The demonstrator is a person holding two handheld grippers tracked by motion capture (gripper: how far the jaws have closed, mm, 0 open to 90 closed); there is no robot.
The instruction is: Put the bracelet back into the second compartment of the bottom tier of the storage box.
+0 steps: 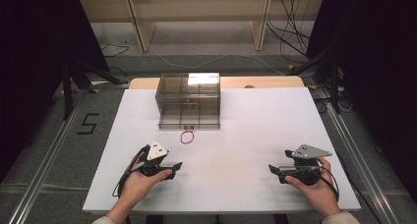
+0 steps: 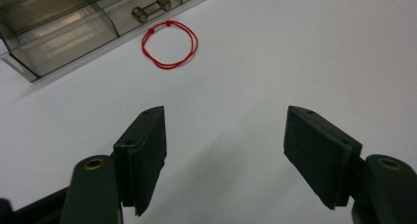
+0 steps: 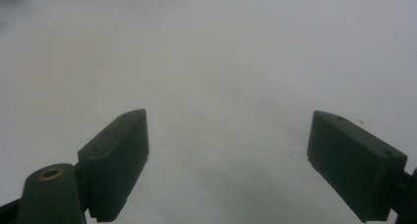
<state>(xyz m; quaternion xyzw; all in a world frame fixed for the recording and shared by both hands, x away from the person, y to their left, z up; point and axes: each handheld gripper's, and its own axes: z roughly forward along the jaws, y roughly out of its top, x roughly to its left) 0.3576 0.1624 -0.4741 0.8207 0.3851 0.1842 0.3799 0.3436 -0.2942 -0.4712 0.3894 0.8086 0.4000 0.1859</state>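
Observation:
A thin red cord loop (image 1: 187, 137) lies flat on the white table just in front of a smoky clear drawer box (image 1: 189, 100). In the left gripper view the red loop (image 2: 170, 43) sits ahead of the jaws, below the drawer box (image 2: 59, 32) and its small metal handle (image 2: 151, 9). My left gripper (image 1: 176, 166) rests low at the near left, open and empty, some way short of the loop. My left gripper (image 2: 225, 130) has its jaws wide apart. At the near right my right gripper (image 1: 272, 169) also stands open, nothing between the jaws of my right gripper (image 3: 228, 140).
The white table top (image 1: 255, 126) ends at a front edge close to the person's hands. A wooden strip (image 1: 265, 81) runs along its back edge. Beyond it are shelf legs and loose cables on the floor; dark stands flank both sides.

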